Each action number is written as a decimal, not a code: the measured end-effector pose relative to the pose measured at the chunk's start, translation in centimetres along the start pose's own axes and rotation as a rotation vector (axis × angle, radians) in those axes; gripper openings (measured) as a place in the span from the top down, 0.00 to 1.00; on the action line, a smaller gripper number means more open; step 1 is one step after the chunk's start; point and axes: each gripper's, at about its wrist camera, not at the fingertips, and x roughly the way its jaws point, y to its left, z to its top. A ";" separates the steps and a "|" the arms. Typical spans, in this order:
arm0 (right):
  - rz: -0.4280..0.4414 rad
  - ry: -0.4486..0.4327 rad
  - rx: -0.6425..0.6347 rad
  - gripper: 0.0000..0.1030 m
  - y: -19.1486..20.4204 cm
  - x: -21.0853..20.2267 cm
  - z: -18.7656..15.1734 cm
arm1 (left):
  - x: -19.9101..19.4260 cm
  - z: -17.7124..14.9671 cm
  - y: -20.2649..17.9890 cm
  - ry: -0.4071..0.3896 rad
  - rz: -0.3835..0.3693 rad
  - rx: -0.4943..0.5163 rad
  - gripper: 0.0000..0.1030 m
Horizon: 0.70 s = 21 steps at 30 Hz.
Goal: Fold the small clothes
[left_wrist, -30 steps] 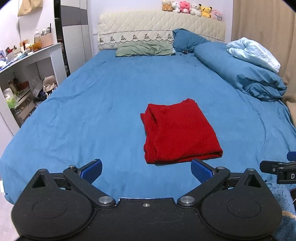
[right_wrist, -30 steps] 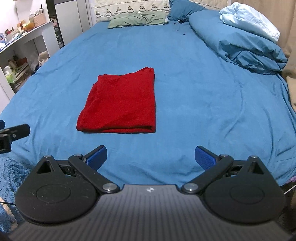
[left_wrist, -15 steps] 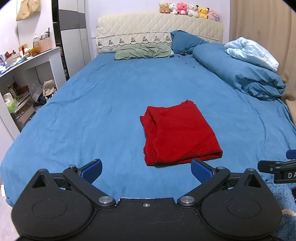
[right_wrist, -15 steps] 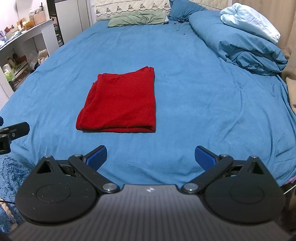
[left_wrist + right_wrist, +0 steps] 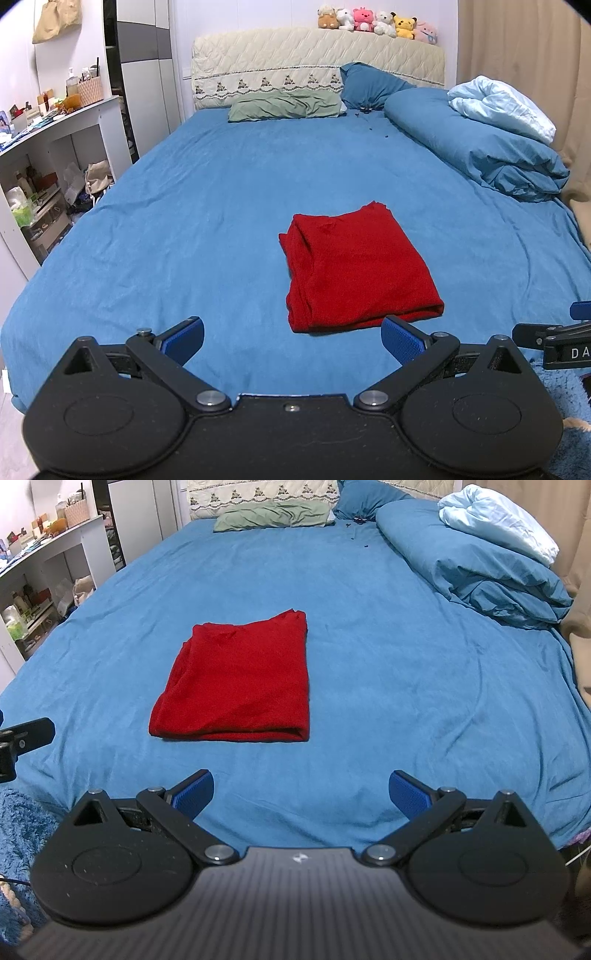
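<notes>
A red garment [image 5: 358, 266] lies folded into a neat rectangle on the blue bed sheet [image 5: 207, 229], near the foot of the bed. In the right wrist view the same red garment [image 5: 240, 679] sits left of centre. My left gripper [image 5: 291, 338] is open and empty, held back from the garment's near edge. My right gripper [image 5: 301, 792] is open too, with nothing between its blue pads, and stays short of the garment. The tip of the right gripper shows at the left wrist view's right edge [image 5: 554, 341].
A rolled blue duvet [image 5: 476, 147] with a pale blue blanket [image 5: 502, 105] lies along the right side. Pillows [image 5: 284, 105] rest by the headboard, plush toys [image 5: 373, 20] on top. White shelves [image 5: 55, 147] with clutter stand left of the bed. A blue shaggy rug [image 5: 18, 819] lies below.
Both grippers have drawn back and risen slightly from the bed, so the garment sits a little farther off. The garment has not moved and both stay open.
</notes>
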 end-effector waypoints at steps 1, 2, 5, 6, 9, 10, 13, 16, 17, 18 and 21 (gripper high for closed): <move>0.000 0.000 0.000 0.00 0.0 0.0 0.0 | 0.0 0.0 0.0 -0.001 0.000 0.000 0.00; 0.001 0.001 0.001 0.00 0.0 0.0 0.0 | 0.0 0.0 0.0 0.000 0.000 0.001 0.00; 0.002 0.003 0.001 0.00 0.1 0.1 0.0 | 0.0 0.0 0.1 -0.003 0.004 0.001 0.00; 0.001 0.003 0.001 0.00 0.1 0.1 0.0 | 0.0 0.0 0.1 -0.004 0.004 0.001 0.00; 0.001 0.002 0.001 0.00 0.1 0.1 0.0 | 0.0 0.0 0.1 -0.003 0.004 0.000 0.00; 0.001 0.002 0.000 0.00 0.1 0.1 0.0 | 0.0 0.0 0.1 -0.004 0.003 0.000 0.00; 0.000 0.002 0.001 0.00 0.0 0.1 0.0 | 0.0 0.0 0.2 -0.005 0.001 -0.001 0.00; -0.001 0.001 0.000 0.00 0.0 0.1 0.0 | 0.0 0.0 0.1 -0.007 0.002 -0.001 0.00; -0.003 0.001 0.000 0.00 0.0 0.1 0.1 | 0.0 0.0 0.1 -0.006 0.002 0.000 0.00; -0.003 0.001 0.000 0.00 0.0 0.0 0.1 | 0.0 0.0 0.1 -0.005 0.001 0.001 0.00; -0.002 0.001 0.000 0.00 0.0 -0.1 0.1 | 0.0 0.0 -0.1 -0.005 0.003 0.001 0.00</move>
